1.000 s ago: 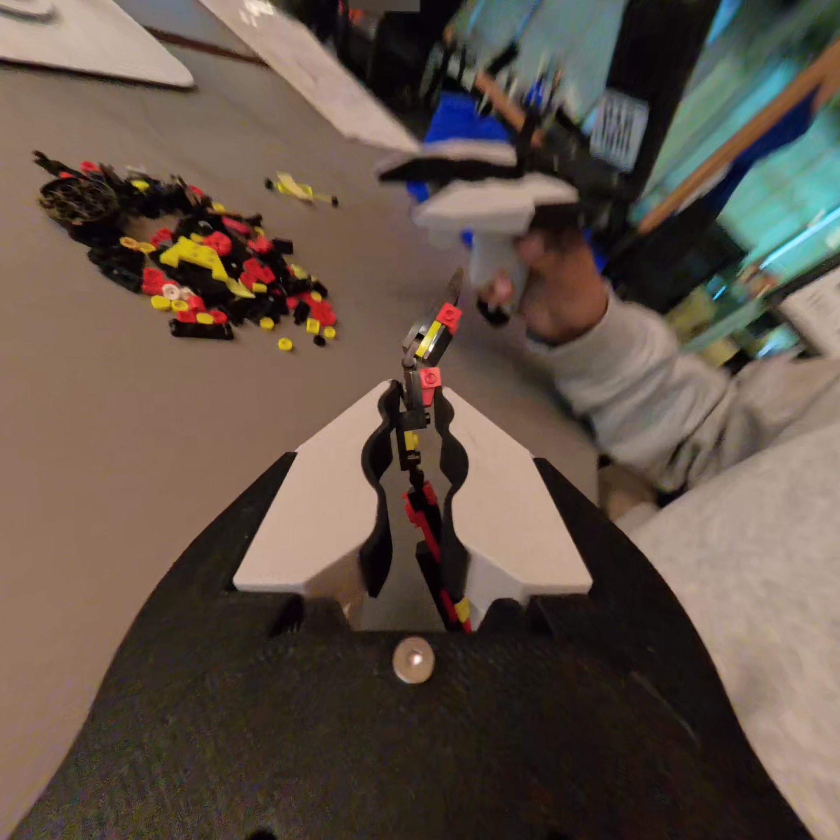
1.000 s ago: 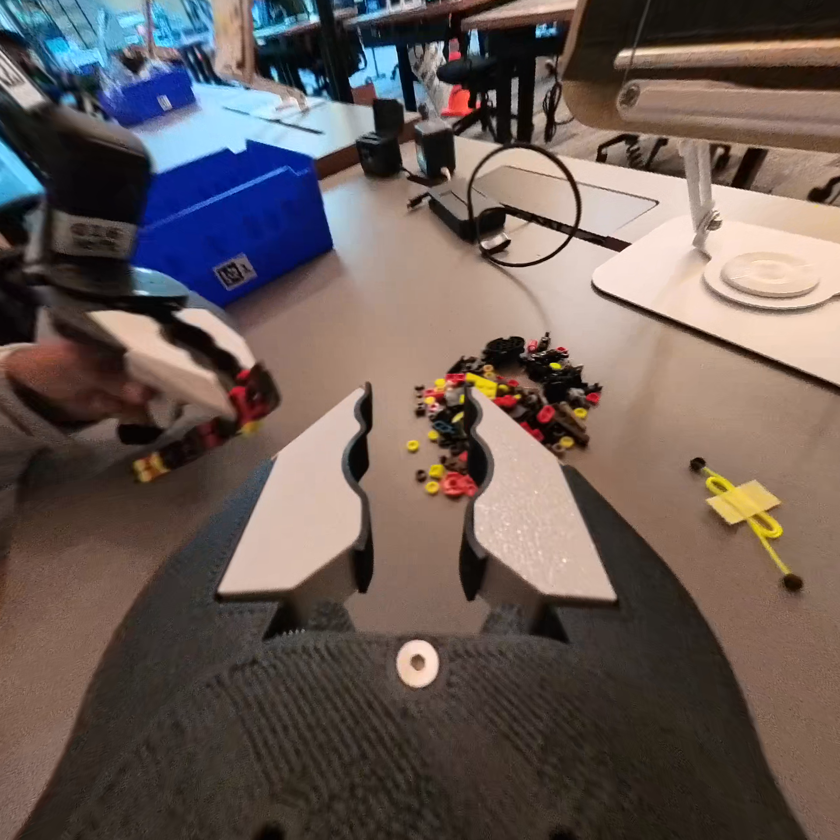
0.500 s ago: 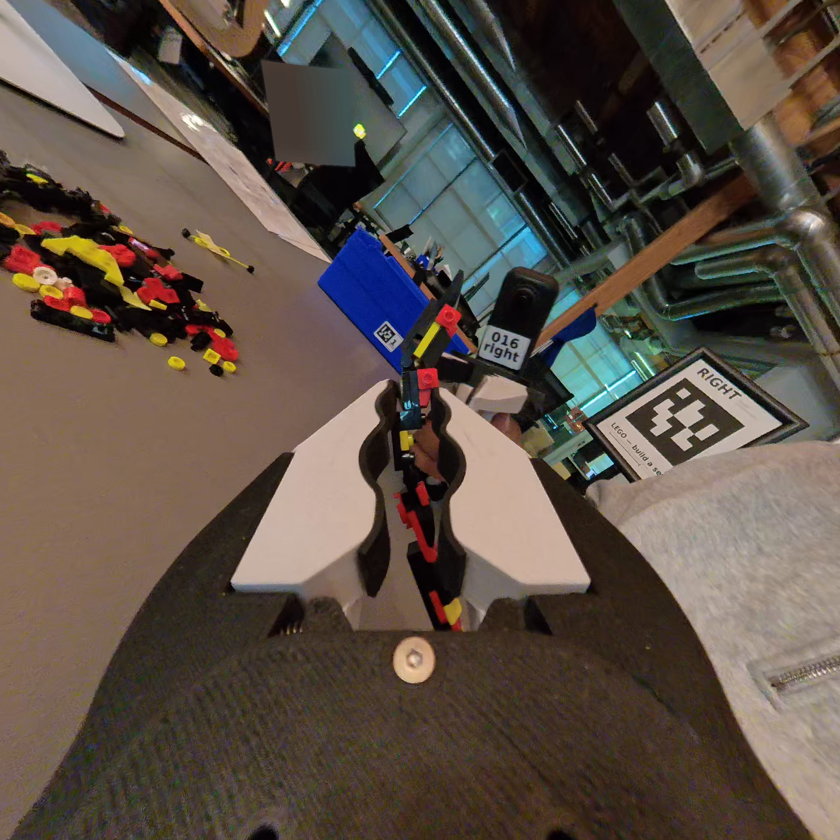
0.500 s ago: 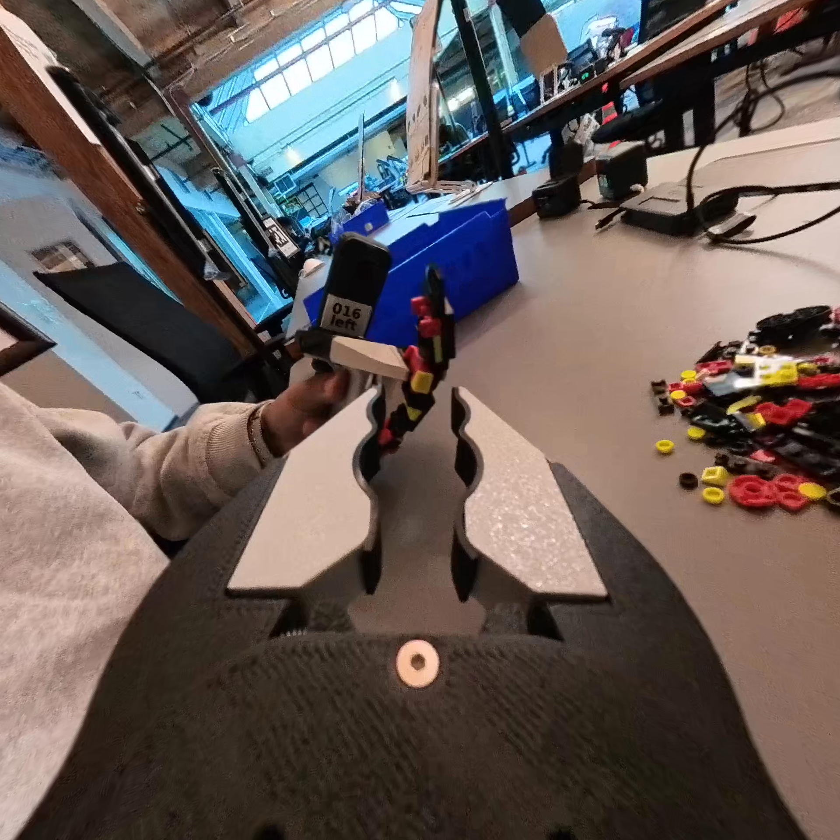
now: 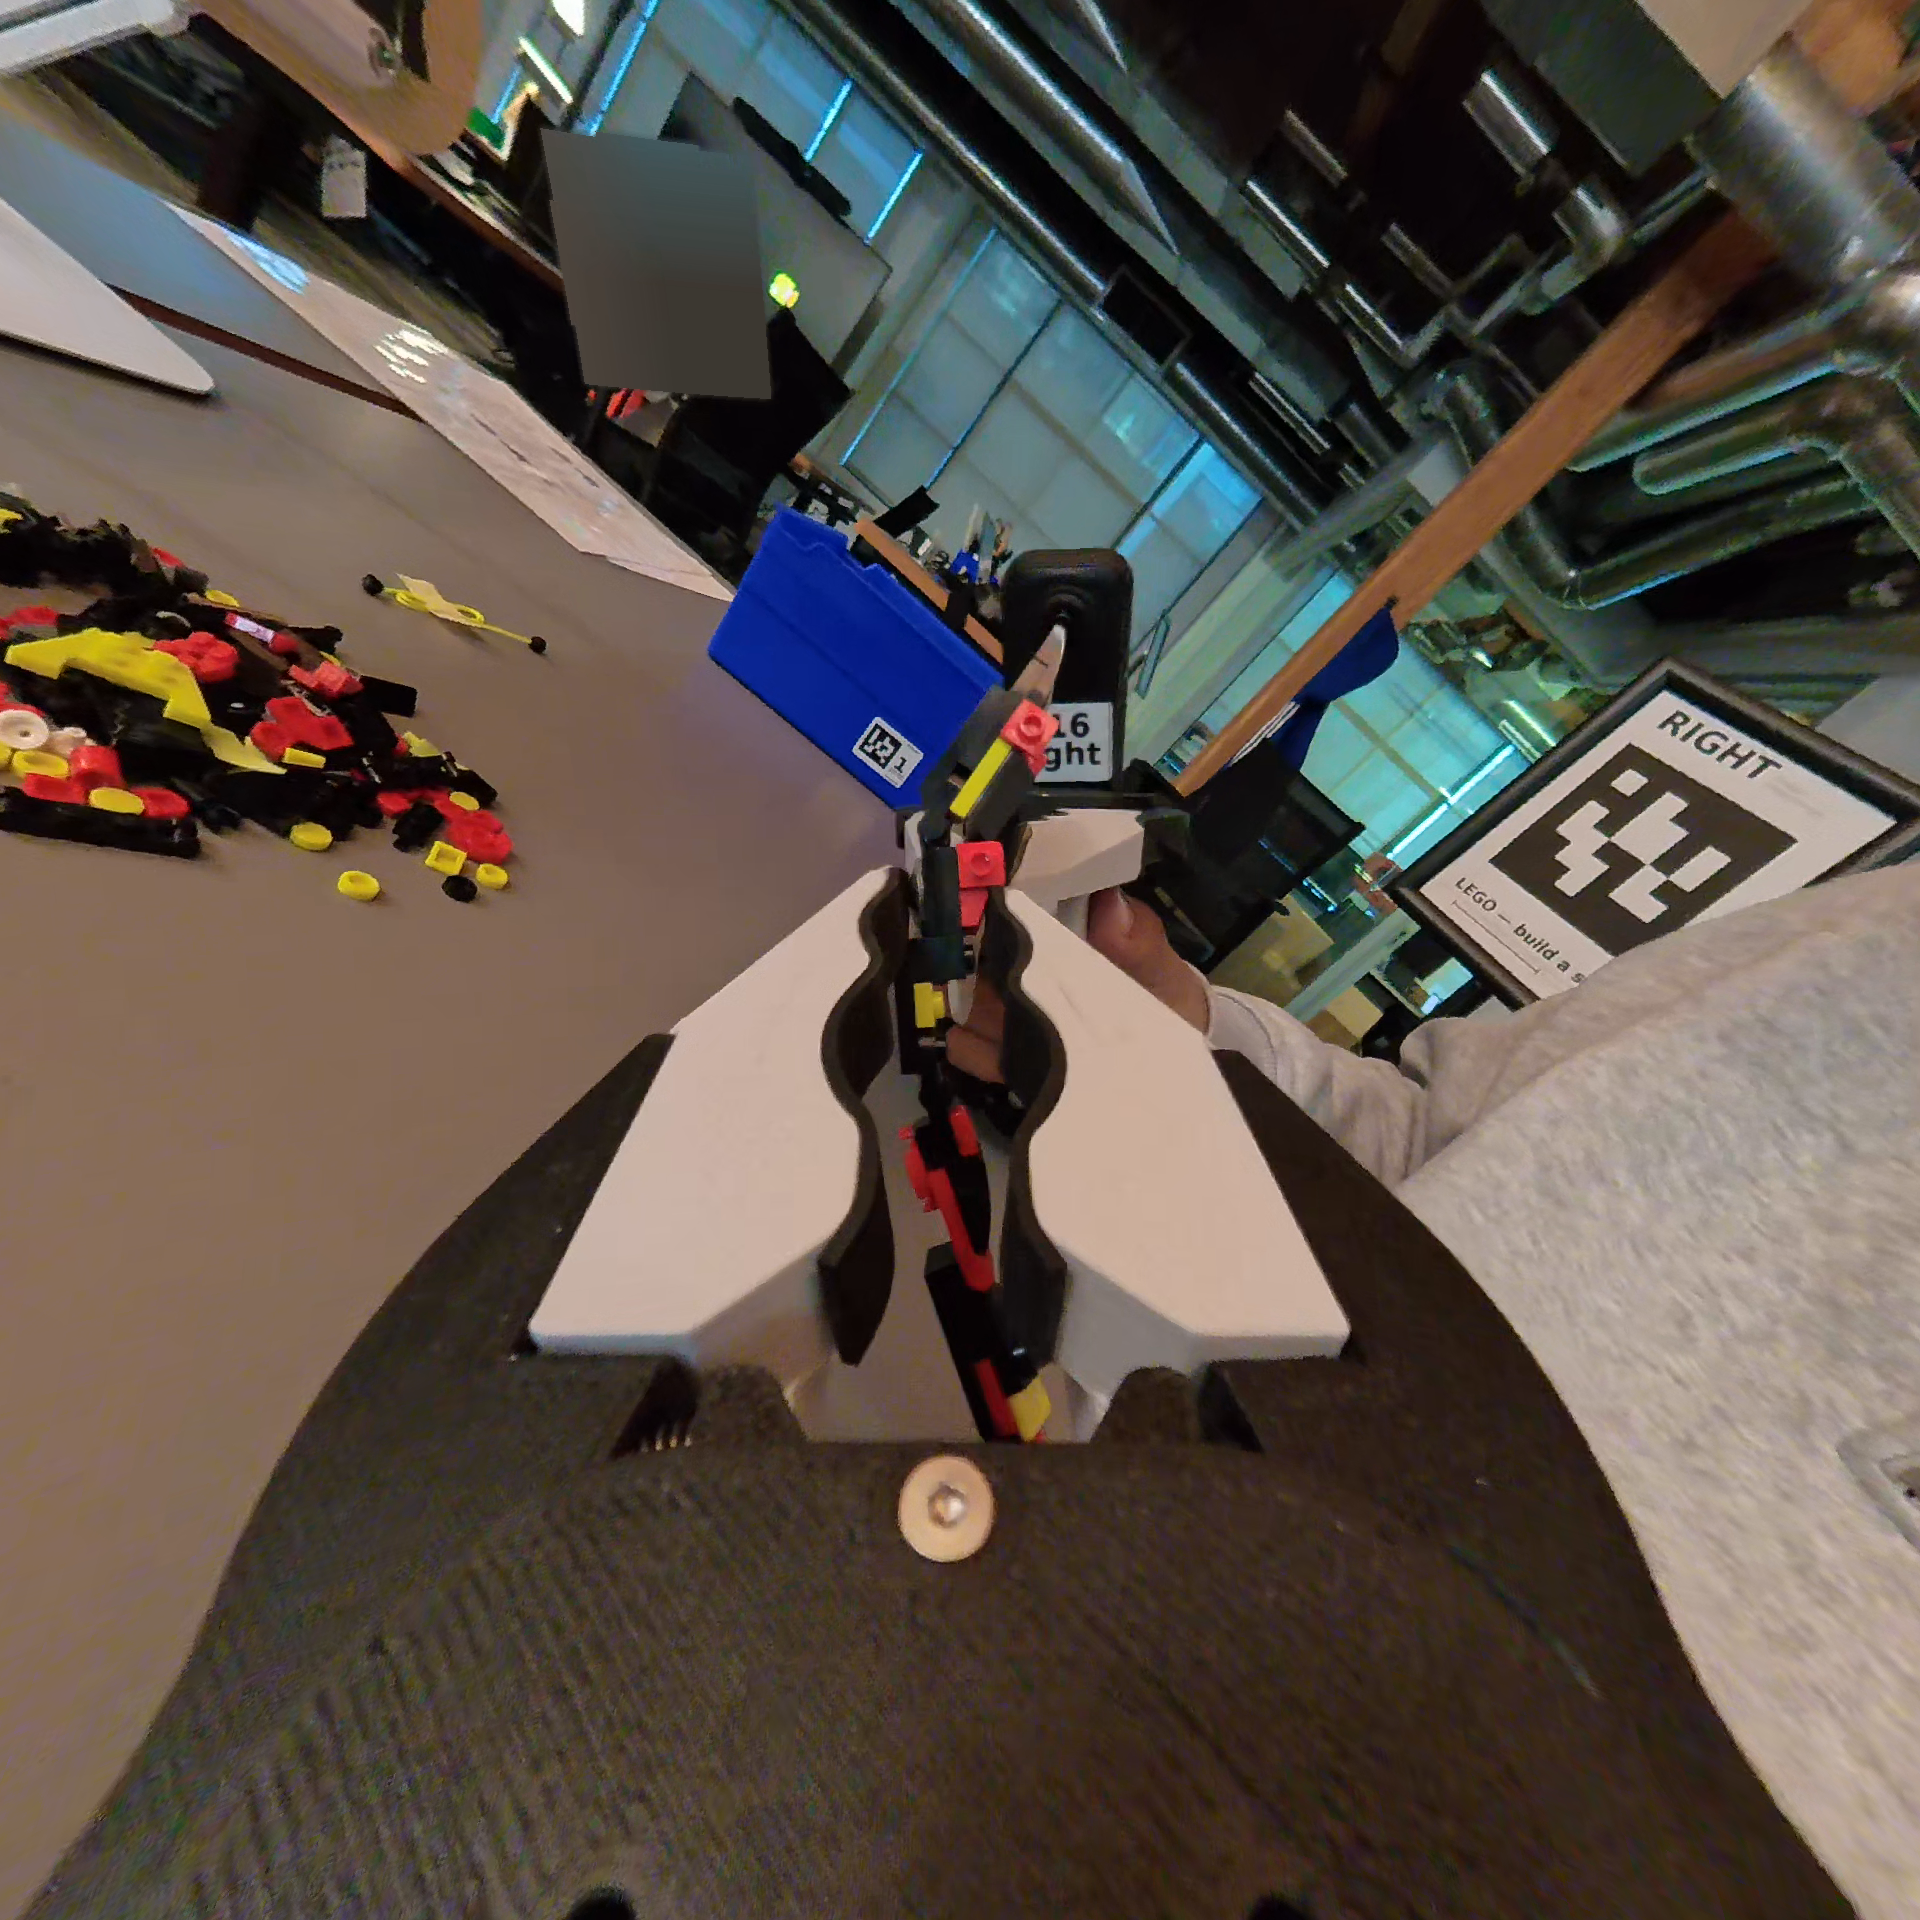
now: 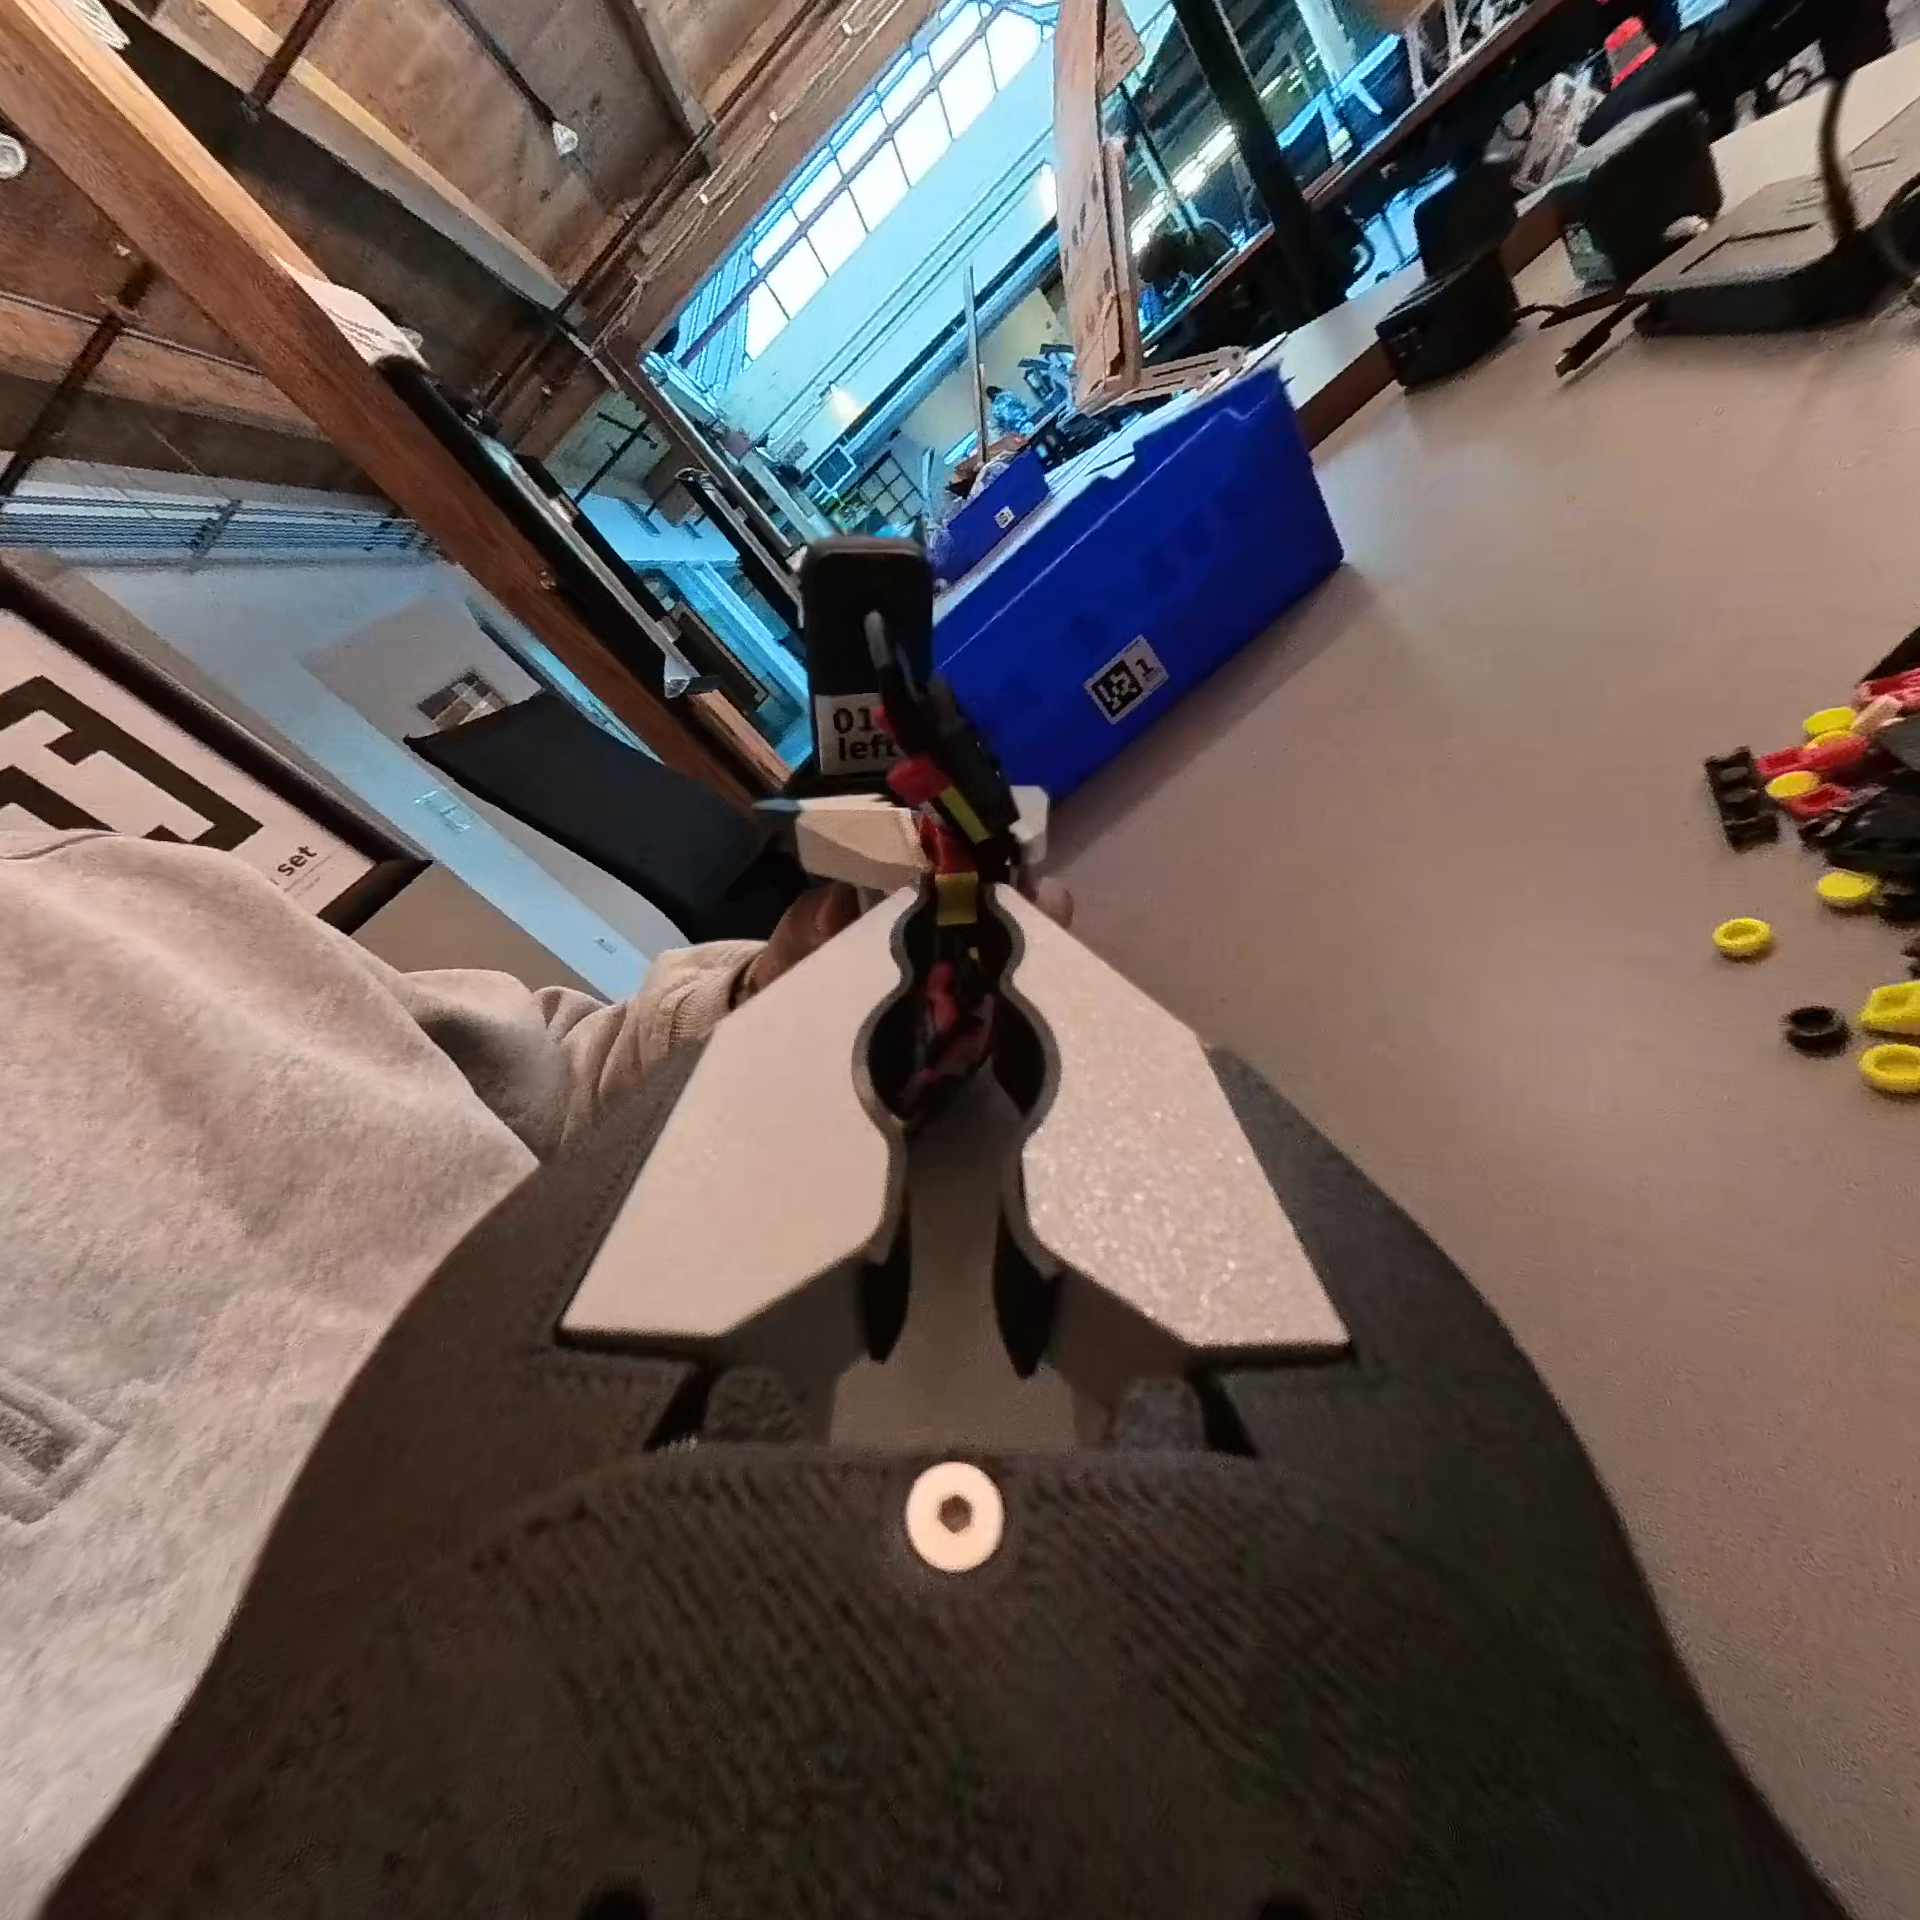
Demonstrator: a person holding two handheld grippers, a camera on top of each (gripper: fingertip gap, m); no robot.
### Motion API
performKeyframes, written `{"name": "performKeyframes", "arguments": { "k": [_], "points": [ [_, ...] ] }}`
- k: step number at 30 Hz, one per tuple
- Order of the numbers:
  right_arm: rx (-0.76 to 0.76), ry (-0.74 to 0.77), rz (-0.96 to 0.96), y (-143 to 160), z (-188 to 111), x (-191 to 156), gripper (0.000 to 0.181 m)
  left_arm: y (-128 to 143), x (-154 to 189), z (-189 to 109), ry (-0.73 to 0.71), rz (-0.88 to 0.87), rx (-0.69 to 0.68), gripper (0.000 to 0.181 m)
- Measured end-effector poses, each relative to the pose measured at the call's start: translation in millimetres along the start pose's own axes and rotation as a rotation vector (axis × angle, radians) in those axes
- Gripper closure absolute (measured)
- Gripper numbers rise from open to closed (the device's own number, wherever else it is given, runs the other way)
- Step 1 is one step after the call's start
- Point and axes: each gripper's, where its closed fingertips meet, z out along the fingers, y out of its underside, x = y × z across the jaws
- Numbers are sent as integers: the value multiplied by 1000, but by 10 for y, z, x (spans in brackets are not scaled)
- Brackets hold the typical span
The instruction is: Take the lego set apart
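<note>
A long thin lego assembly [image 5: 951, 1039] of black, red and yellow pieces runs along my left gripper [image 5: 948, 904], which is shut on it; its top end sticks out past the fingertips. My right gripper [image 6: 956, 906] faces the left one and is shut on the same assembly [image 6: 954, 899]: a yellow piece sits between its tips, and red and black parts fill the hollow behind. Each gripper shows in the other's view, the right one [image 5: 1081, 847] and the left one [image 6: 914, 831]. Both are held above the grey table [image 5: 312, 1039].
A pile of loose black, red and yellow pieces [image 5: 208, 727] lies on the table and also shows in the right wrist view [image 6: 1839, 810]. A yellow rod piece [image 5: 447, 613] lies beyond it. A blue bin [image 5: 842, 665] stands behind. A framed marker sign [image 5: 1662, 831] stands at the right. The grippers are tip to tip, or close to it.
My right gripper has swung from above the loose pile to the assembly and closed its open jaws on it. My left gripper kept its grip and tilted upward.
</note>
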Motion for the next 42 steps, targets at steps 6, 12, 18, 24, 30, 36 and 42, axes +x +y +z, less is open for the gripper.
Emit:
{"name": "performKeyframes", "arguments": {
  "k": [6,12,18,24,30,36,42],
  "points": [
    [127,63,45,-400,-496,240,176,-543,-223,-465,-48,-97,248,169],
    [-66,382,-177,-319,-463,806,175,-522,-241,-445,-8,-156,258,169],
    [-271,571,-302,-252,-264,1338,175,-448,-275,-408,24,-236,260,168],
    [-256,617,-316,-363,-247,1419,157,-429,-272,-400,28,-240,252,168],
    [-165,506,-359,-452,-281,882,153,-341,-263,-337,17,-213,208,169],
    [-102,376,-536,-187,-146,130,158,-176,-152,-177,14,-142,119,169],
    [-66,342,-566,51,-112,-22,157,82,-4,39,47,-131,2,169]
  ]
}}
